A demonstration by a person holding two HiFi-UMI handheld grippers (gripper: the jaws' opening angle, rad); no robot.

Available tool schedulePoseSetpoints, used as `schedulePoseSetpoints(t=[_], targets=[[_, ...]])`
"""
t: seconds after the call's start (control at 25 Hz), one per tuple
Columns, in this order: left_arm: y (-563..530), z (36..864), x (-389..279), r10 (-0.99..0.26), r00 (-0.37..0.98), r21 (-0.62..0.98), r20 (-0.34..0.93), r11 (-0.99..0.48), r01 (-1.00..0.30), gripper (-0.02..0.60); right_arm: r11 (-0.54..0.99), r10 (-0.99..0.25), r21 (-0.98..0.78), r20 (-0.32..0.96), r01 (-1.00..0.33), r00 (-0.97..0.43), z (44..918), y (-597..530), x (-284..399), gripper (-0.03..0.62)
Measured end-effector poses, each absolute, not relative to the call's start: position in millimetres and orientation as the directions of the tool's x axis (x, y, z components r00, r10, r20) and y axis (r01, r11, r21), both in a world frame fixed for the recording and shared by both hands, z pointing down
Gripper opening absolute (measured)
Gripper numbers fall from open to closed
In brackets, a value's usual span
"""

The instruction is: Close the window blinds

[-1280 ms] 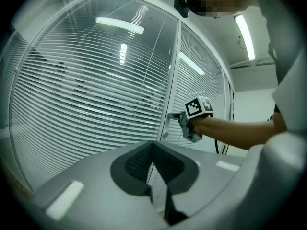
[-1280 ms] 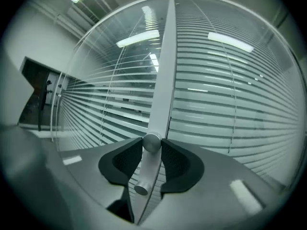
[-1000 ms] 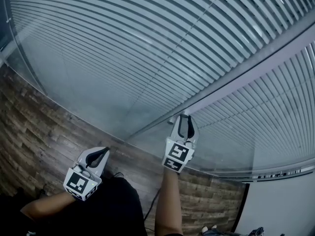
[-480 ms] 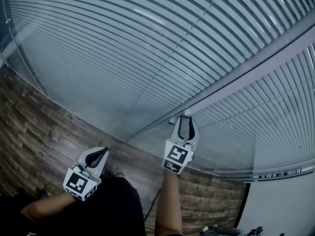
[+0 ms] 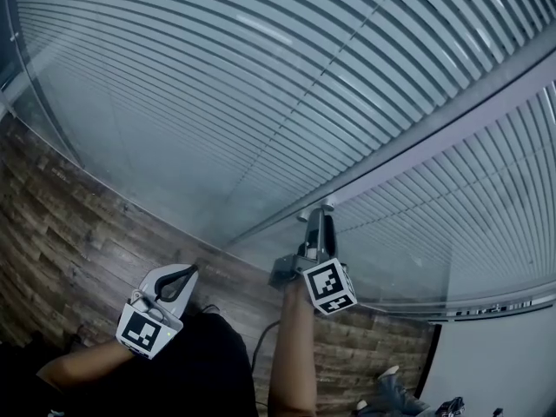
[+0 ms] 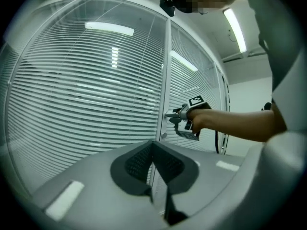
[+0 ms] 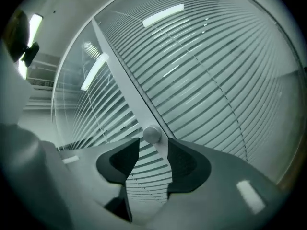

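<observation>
Horizontal slat blinds (image 5: 217, 85) hang behind glass on both sides of a pale frame bar (image 5: 434, 129). A small round knob (image 5: 325, 206) sticks out of that bar. My right gripper (image 5: 321, 221) points at the knob, its marker cube rolled to the right. In the right gripper view the knob (image 7: 152, 134) sits just past the fingertips; the jaws are opening and the pads stand clear of it. My left gripper (image 5: 185, 274) hangs low at the left, shut and empty, well away from the glass. The left gripper view shows the blinds (image 6: 86, 95) and the right gripper (image 6: 173, 117) at the bar.
Wood-pattern floor (image 5: 61, 224) runs along the foot of the glass. A white wall (image 5: 495, 363) stands at the lower right, with a shoe (image 5: 395, 379) near it. A second small round fitting (image 6: 163, 135) sits lower on the frame bar.
My right gripper has rolled at the knob, its marker cube swinging to the right, and its jaws have spread. The left gripper has barely shifted.
</observation>
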State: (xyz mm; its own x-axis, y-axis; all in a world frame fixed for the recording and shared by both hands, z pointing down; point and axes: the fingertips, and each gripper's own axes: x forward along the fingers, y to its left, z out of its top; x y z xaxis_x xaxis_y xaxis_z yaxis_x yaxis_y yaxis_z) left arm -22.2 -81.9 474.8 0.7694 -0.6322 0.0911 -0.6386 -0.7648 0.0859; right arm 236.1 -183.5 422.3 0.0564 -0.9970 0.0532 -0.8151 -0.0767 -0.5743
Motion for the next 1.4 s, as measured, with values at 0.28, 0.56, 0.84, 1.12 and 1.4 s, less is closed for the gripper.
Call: schedulePoseSetpoints(t=[0.28,0.56,0.84,1.12,1.4], targets=[[-86,496,-25,-0.646,0.754,0.134,0.116,-0.742,-0.657,0.002,-0.065,-0.998,-0.651,0.029,-0.756,0.061,425,-193,236,0.15],[-89,492,-27,-0.649,0.753,0.15,0.109,-0.738,-0.658,0.002,-0.093,-0.996,-0.607,0.061,-0.789,0.071,425,-195,239,0.13],[-64,491,-48,-0.642,0.76,0.146,0.097,-0.747,-0.649,0.002,-0.124,-0.99,-0.329,0.103,-0.936,0.094,414,-168,215,0.13],[-76,486,-34,-0.643,0.758,0.164,0.109,-0.741,-0.651,0.002,-0.127,-0.98,-0.01,0.157,-0.992,0.124,410,-177,226,0.132],[-93,491,-30,-0.65,0.748,0.166,0.135,-0.73,-0.663,0.002,-0.086,-0.974,0.238,0.184,-0.967,0.132,412,-194,232,0.133]])
